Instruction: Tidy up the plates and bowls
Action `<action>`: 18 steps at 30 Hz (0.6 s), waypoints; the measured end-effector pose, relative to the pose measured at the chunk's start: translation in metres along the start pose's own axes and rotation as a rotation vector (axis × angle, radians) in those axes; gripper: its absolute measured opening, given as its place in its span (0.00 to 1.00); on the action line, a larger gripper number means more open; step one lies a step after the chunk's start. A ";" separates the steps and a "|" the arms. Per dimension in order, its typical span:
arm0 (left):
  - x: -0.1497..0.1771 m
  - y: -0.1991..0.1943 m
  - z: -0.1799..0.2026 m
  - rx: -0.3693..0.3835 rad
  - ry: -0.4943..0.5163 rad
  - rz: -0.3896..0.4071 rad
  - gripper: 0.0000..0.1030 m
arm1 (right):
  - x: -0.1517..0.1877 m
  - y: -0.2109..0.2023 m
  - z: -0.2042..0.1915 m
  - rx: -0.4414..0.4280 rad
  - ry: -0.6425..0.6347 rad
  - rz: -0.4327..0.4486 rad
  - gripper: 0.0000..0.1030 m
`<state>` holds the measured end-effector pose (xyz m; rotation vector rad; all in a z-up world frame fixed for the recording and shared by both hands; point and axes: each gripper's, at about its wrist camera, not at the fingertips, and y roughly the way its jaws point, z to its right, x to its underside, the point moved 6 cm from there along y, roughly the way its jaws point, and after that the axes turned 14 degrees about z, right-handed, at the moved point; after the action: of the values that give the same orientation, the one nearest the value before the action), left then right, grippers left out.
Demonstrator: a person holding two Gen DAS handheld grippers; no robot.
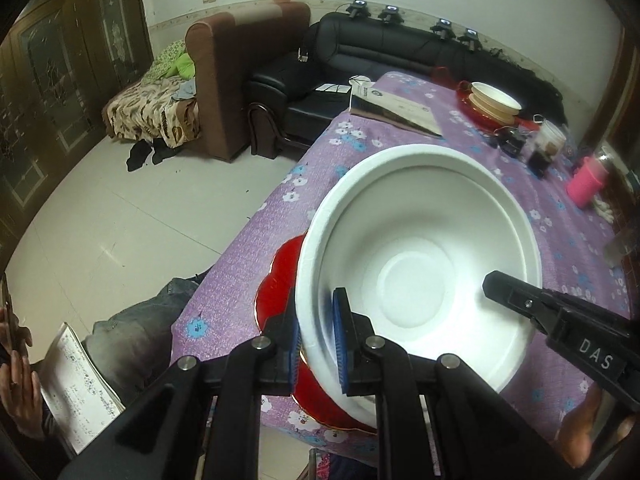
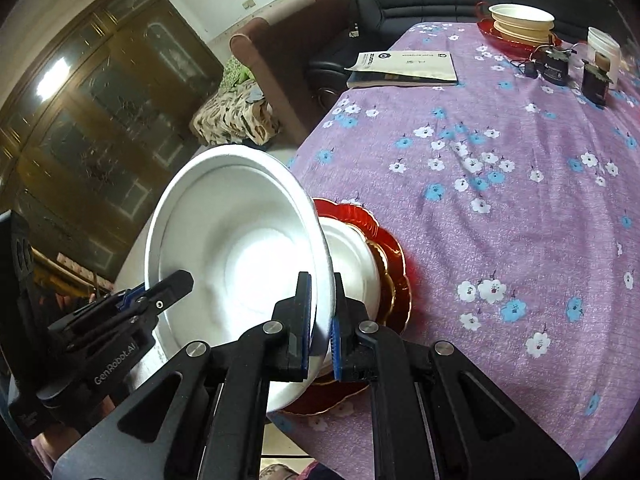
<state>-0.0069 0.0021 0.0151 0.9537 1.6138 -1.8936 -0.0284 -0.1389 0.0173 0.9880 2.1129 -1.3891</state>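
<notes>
A white foam bowl (image 1: pixel 420 256) is held above a red scalloped plate (image 1: pixel 276 292) at the near edge of the purple flowered table. My left gripper (image 1: pixel 318 344) is shut on the bowl's left rim. My right gripper (image 2: pixel 322 320) is shut on its right rim, and the bowl (image 2: pixel 240 248) tilts in that view. Under it another white bowl (image 2: pixel 356 264) sits in the red plate (image 2: pixel 396 256). The right gripper also shows in the left wrist view (image 1: pixel 560 320), and the left gripper in the right wrist view (image 2: pixel 132 308).
At the far end stand stacked cream bowls on a red plate (image 2: pixel 522 22), a booklet (image 2: pixel 404 68), black devices (image 2: pixel 554 66), a white cup (image 2: pixel 604 52) and a pink cup (image 1: pixel 588 180). Sofas stand beyond the table. A seated person (image 1: pixel 24 360) holds papers at left.
</notes>
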 end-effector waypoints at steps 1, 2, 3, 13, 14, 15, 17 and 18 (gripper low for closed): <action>0.001 0.001 -0.001 0.003 -0.002 -0.001 0.13 | 0.001 -0.001 -0.002 0.007 -0.007 0.003 0.07; 0.002 0.001 -0.002 0.004 0.000 0.001 0.13 | 0.000 0.001 -0.002 0.012 -0.010 0.005 0.07; 0.003 0.000 -0.005 0.003 0.003 0.004 0.13 | 0.000 0.001 -0.003 0.016 -0.013 0.006 0.07; 0.001 -0.017 -0.009 -0.027 0.024 0.094 0.14 | 0.000 -0.003 -0.012 0.014 -0.036 0.038 0.07; 0.001 -0.020 -0.008 -0.036 0.030 0.111 0.14 | 0.000 -0.003 -0.012 0.012 -0.039 0.045 0.07; 0.000 -0.021 -0.007 -0.045 0.038 0.124 0.14 | 0.000 -0.004 -0.012 0.011 -0.043 0.050 0.07; -0.001 -0.023 -0.005 -0.062 0.054 0.149 0.14 | 0.001 -0.005 -0.012 0.006 -0.044 0.060 0.07; -0.002 -0.024 -0.003 -0.069 0.064 0.161 0.14 | 0.002 -0.005 -0.012 0.005 -0.046 0.066 0.07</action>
<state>-0.0228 0.0099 0.0317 1.0901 1.5772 -1.7048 -0.0333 -0.1286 0.0242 1.0091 2.0258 -1.3728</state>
